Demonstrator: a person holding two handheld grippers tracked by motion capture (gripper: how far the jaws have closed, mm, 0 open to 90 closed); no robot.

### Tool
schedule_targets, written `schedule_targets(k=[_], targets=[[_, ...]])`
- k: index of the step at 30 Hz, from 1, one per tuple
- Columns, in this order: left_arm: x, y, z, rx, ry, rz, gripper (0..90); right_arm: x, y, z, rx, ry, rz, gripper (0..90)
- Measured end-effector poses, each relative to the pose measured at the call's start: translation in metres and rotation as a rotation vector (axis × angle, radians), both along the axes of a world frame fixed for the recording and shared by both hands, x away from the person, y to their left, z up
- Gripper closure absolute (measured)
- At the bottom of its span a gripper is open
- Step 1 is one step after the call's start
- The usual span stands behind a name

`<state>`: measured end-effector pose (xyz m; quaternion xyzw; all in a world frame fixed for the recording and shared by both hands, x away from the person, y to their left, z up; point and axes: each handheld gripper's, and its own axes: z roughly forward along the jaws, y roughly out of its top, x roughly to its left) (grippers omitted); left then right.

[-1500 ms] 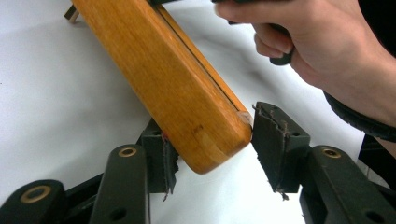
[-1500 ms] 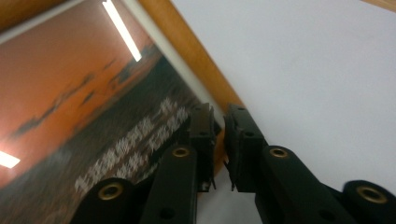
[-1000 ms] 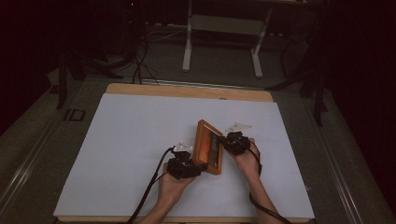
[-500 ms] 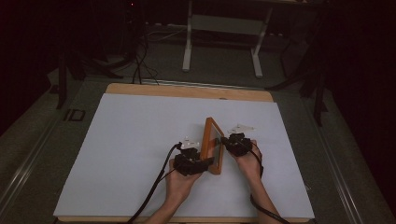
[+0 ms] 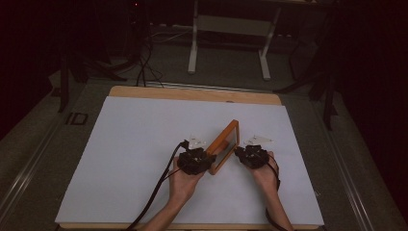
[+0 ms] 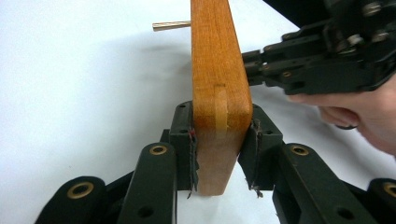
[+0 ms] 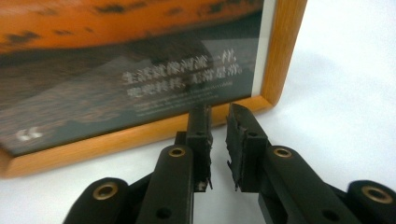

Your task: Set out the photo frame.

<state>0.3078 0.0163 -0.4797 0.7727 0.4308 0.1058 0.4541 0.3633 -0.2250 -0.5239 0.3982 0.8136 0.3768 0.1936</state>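
A wooden picture frame (image 5: 230, 137) stands upright on its long edge on the white sheet, running diagonally away from me. My left gripper (image 5: 210, 162) is shut on its near end; in the left gripper view both pads (image 6: 193, 144) press the wood (image 6: 215, 56), the jaws having just been closing. My right gripper (image 5: 239, 153) is to the right of the frame, apart from it. Its jaws (image 7: 218, 114) have just been opening and stand slightly apart with nothing between them, facing the frame's printed picture (image 7: 140, 70). A thin brass-coloured peg (image 6: 170, 25) sticks out behind the frame.
The white sheet (image 5: 144, 144) covers most of a wooden table (image 5: 192, 93). A black cable (image 5: 161, 187) trails from the left gripper to the front edge. Beyond the table stand a white stand's legs (image 5: 192, 53) and floor cables (image 5: 142, 62).
The frame has gone from leaning between both grippers to standing upright and turned diagonal. The right gripper has let go and drawn off to the right. The left gripper has closed on the near end.
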Motion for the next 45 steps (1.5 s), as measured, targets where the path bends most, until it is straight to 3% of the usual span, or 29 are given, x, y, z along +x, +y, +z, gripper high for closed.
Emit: schedule_targets(k=[9, 20, 27, 39, 45], targets=[[0.004, 0.004, 0.001, 0.016, -0.019, -0.039, 69.6, -0.012, -0.009, 0.017, 0.041, -0.059, 0.022, 76.4], [0.004, 0.016, 0.007, 0.028, -0.048, -0.082, 69.7, -0.018, -0.012, 0.03, 0.067, -0.093, 0.044, 75.5], [0.005, 0.029, 0.013, 0.038, -0.057, -0.12, 69.7, -0.019, -0.008, 0.031, 0.053, -0.089, 0.07, 73.8], [0.009, 0.059, 0.027, 0.1, -0.075, -0.239, 69.6, -0.023, 0.001, 0.04, 0.039, -0.101, 0.125, 71.5], [0.016, 0.08, 0.03, 0.09, -0.067, -0.301, 69.6, -0.023, 0.005, 0.046, 0.016, -0.102, 0.152, 69.6]])
